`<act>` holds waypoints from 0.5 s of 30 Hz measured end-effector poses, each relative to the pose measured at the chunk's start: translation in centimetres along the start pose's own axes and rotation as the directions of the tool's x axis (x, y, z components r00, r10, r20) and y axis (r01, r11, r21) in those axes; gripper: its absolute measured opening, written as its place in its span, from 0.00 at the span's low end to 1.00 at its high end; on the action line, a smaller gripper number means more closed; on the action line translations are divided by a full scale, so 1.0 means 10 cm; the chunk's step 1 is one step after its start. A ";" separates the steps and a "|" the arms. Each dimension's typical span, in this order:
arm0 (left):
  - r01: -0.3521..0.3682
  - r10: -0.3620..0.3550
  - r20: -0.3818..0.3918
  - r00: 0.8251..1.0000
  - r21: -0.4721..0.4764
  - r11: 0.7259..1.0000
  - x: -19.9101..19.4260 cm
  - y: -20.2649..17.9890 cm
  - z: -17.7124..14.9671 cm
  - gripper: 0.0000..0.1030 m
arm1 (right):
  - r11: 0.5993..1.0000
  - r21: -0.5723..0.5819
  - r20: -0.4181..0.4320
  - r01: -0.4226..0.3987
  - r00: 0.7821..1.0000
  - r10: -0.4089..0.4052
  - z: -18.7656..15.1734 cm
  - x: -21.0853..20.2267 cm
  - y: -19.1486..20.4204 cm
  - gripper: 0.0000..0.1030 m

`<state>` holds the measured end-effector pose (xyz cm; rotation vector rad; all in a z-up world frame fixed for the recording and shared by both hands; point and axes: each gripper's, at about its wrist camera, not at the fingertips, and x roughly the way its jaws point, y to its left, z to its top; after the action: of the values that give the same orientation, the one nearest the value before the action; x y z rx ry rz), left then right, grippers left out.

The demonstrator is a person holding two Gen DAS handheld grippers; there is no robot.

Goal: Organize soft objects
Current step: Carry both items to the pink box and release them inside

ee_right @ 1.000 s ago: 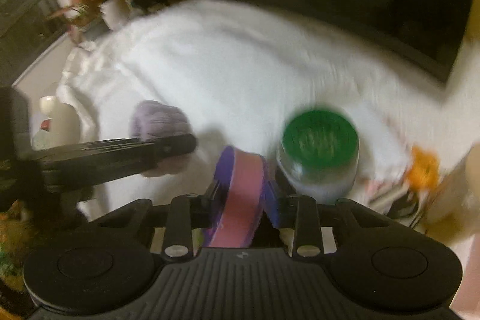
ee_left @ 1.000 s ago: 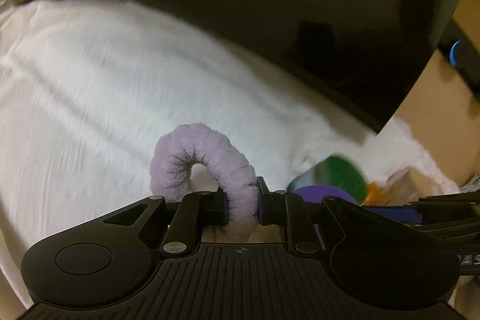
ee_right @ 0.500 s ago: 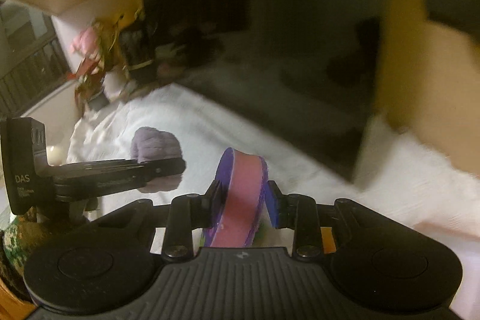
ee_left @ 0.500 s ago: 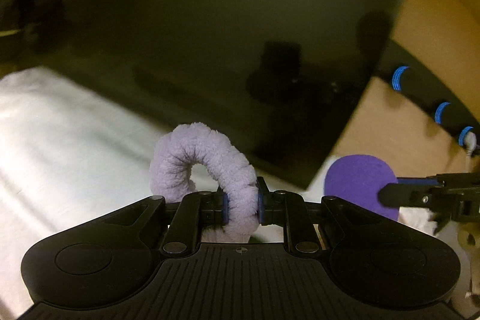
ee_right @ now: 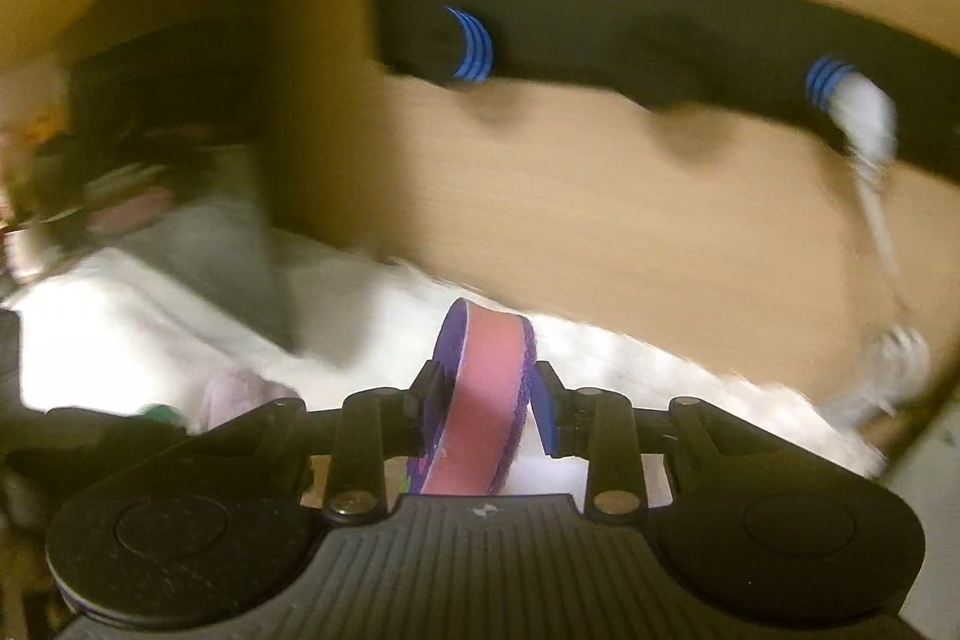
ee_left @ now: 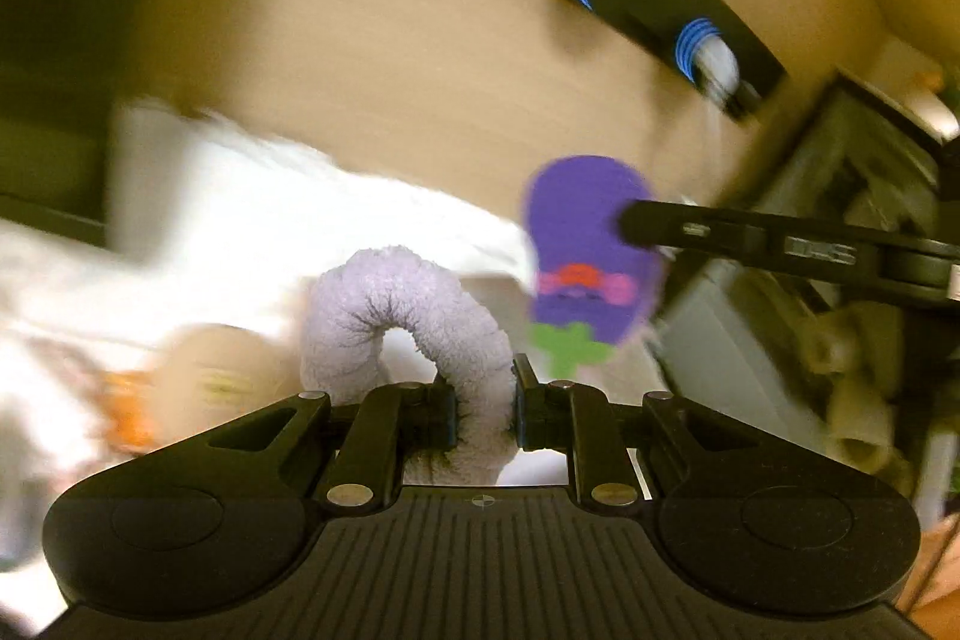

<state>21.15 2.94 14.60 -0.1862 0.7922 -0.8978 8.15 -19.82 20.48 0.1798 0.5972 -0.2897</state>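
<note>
A fluffy lilac scrunchie (ee_left: 414, 322) arches up from my left gripper (ee_left: 485, 409), which is shut on its lower end. In the left wrist view the right gripper's finger (ee_left: 750, 235) reaches in from the right, holding a purple sponge (ee_left: 591, 250) with a pink and red face and a green piece below. The right wrist view shows that purple and pink sponge (ee_right: 486, 394) edge-on, pinched in my right gripper (ee_right: 486, 409). Both views are blurred by motion. A black wall rack (ee_right: 630, 40) with blue-ringed pegs (ee_right: 471, 46) hangs ahead on the tan wall.
White bedding (ee_left: 270, 226) lies below and to the left. A white cloth and cord (ee_right: 870, 124) hang from the right peg of the rack. A dark screen edge (ee_right: 180, 40) stands at left. Grey furniture (ee_left: 780, 340) sits at right in the left wrist view.
Both grippers swung right and upward, away from the bed and dark screen toward the tan wall with the peg rack. The green-lidded jar has left view. Both grips are unchanged.
</note>
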 end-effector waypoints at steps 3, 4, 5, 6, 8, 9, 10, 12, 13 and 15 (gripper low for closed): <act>0.054 -0.053 -0.052 0.997 0.012 0.998 0.29 -0.14 -0.01 0.19 | 0.998 0.060 -0.035 0.014 0.999 -0.011 -0.12 0.13 -0.25 0.30; 0.069 -0.068 -0.066 0.996 0.003 0.998 0.42 -0.19 -0.01 0.20 | 0.997 0.079 -0.044 0.013 0.999 -0.009 -0.14 0.18 -0.30 0.30; 0.083 -0.084 -0.079 0.993 -0.013 0.996 0.55 -0.16 0.00 0.19 | 0.995 0.094 -0.048 0.010 0.999 -0.006 -0.17 0.22 -0.42 0.30; 0.103 -0.106 -0.096 0.990 -0.037 0.994 0.62 -0.11 -0.04 0.21 | 0.994 0.111 -0.055 0.007 0.998 -0.001 -0.19 0.29 -0.48 0.30; 0.108 -0.121 -0.164 0.979 -0.083 0.991 0.89 -0.02 -0.10 0.22 | 0.991 0.130 -0.090 -0.015 0.996 0.027 -0.26 0.43 -0.55 0.30; 0.069 -0.082 -0.205 0.975 -0.069 0.995 0.99 -0.01 -0.16 0.24 | 0.990 0.140 -0.119 -0.018 0.992 0.035 -0.28 0.53 -0.57 0.30; -0.012 0.010 -0.253 0.968 -0.005 1.000 1.12 -0.03 -0.22 0.26 | 0.989 0.150 -0.152 -0.017 0.988 0.040 -0.30 0.64 -0.59 0.34; -0.150 0.186 -0.276 0.943 0.146 0.978 1.29 -0.16 -0.30 0.28 | 0.985 0.169 -0.195 0.016 0.981 0.017 -0.40 0.75 -0.65 0.44; -0.204 0.256 -0.264 0.930 0.209 0.956 1.31 -0.20 -0.34 0.28 | 0.984 0.177 -0.206 0.037 0.979 0.000 -0.43 0.81 -0.68 0.45; -0.221 0.271 -0.236 0.933 0.220 0.950 1.29 -0.24 -0.33 0.28 | 0.980 0.189 -0.212 0.058 0.977 -0.017 -0.45 0.84 -0.74 0.46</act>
<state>22.13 -7.80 6.39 0.2033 0.9470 -0.7601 10.04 -27.48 11.31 0.3910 0.7822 -0.3690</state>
